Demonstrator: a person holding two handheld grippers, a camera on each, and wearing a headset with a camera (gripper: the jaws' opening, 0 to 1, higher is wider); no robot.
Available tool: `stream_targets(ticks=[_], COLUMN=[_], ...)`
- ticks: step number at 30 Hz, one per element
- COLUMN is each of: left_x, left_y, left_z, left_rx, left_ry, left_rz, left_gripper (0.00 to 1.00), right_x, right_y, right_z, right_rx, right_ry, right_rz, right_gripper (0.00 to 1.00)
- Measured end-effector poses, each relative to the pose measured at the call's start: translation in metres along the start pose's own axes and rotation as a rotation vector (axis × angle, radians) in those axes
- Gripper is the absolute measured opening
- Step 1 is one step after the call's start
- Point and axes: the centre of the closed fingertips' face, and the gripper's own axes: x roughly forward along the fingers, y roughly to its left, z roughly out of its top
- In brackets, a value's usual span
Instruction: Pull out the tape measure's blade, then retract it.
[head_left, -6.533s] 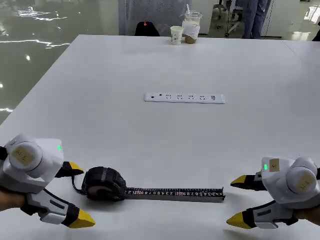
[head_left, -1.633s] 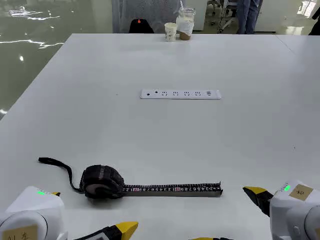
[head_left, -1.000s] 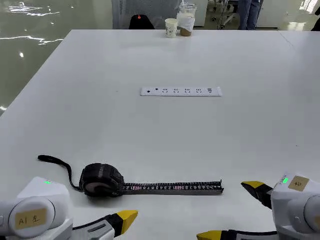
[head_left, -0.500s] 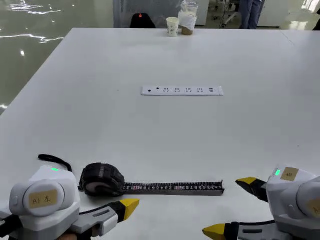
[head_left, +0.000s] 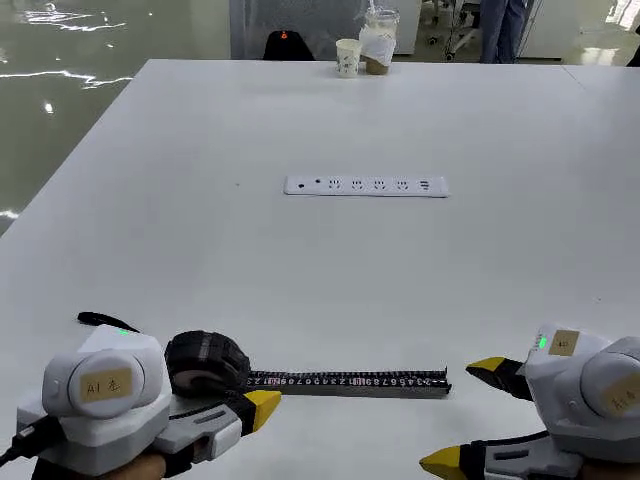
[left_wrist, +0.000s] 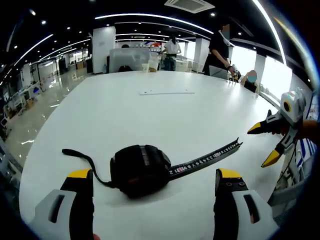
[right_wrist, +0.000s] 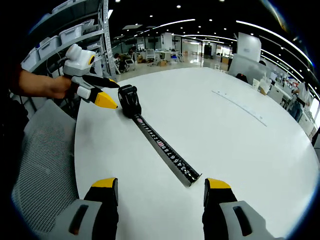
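Left gripper (left_wrist: 153, 175) spread, straddling tape measure case (left_wrist: 142, 167), likely to brace it; right gripper (right_wrist: 161, 182) spread, 3 o'clock of extended blade (right_wrist: 165, 150); retraction looks pending.

the head view is looking forward and down from over the near edge of the white tabletop (head_left: 330, 280), taking in the tape measure (head_left: 205, 360) and its blade (head_left: 350, 380) close below and the power strip (head_left: 366, 186) farther out. the left gripper view is sitting low and close behind the tape measure, facing along the blade toward the right tongs (left_wrist: 261, 145), while the right gripper view is looking the opposite way from just beyond the blade's tip toward the left tongs (right_wrist: 111, 92). all three are sharing the tape measure, the blade and the tabletop around them.
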Motion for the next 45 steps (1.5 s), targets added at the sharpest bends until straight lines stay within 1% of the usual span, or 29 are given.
stream_targets(ticks=[6,10,18,22,24,26,28,32,35,38,40,43,45], left_x=[0.004,0.008,0.013,0.015,0.016,0.016,0.016,0.018,0.018,0.020,0.022,0.024,0.025], left_y=[0.005,0.009,0.014,0.018,0.021,0.022,0.024,0.025,0.025,0.026,0.027,0.029,0.027], left_z=[-0.001,0.000,0.002,0.002,-0.001,-0.001,-0.001,-0.001,0.000,0.000,-0.001,-0.002,-0.002], left_rx=[-0.013,-0.026,-0.045,-0.055,-0.059,-0.064,-0.068,-0.075,-0.080,-0.086,-0.096,-0.102,-0.103], left_ry=[0.004,0.004,0.004,0.010,0.023,0.023,0.021,0.026,0.025,0.028,0.040,0.042,0.044], left_rz=[0.019,0.028,0.047,0.058,0.072,0.081,0.088,0.085,0.092,0.097,0.106,0.113,0.108], left_gripper=[0.98,0.94,0.88,0.83,0.80,0.78,0.75,0.71,0.68,0.67,0.65,0.63,0.62], right_x=[0.007,0.011,0.018,0.021,0.023,0.025,0.026,0.030,0.033,0.035,0.036,0.038,0.039], right_y=[-0.009,-0.014,-0.028,-0.032,-0.034,-0.036,-0.037,-0.039,-0.042,-0.044,-0.045,-0.046,-0.047], right_z=[-0.004,-0.007,-0.012,-0.014,-0.014,-0.015,-0.014,-0.015,-0.016,-0.016,-0.016,-0.017,-0.018], right_rx=[-0.035,-0.063,-0.110,-0.134,-0.153,-0.162,-0.180,-0.208,-0.216,-0.224,-0.220,-0.228,-0.237], right_ry=[0.022,0.036,0.047,0.052,0.055,0.061,0.058,0.061,0.062,0.059,0.059,0.060,0.062], right_rz=[0.018,0.030,0.048,0.063,0.067,0.071,0.077,0.093,0.096,0.097,0.102,0.105,0.108], right_gripper=[0.64,0.60,0.48,0.41,0.39,0.38,0.34,0.28,0.25,0.20,0.19,0.17,0.16])
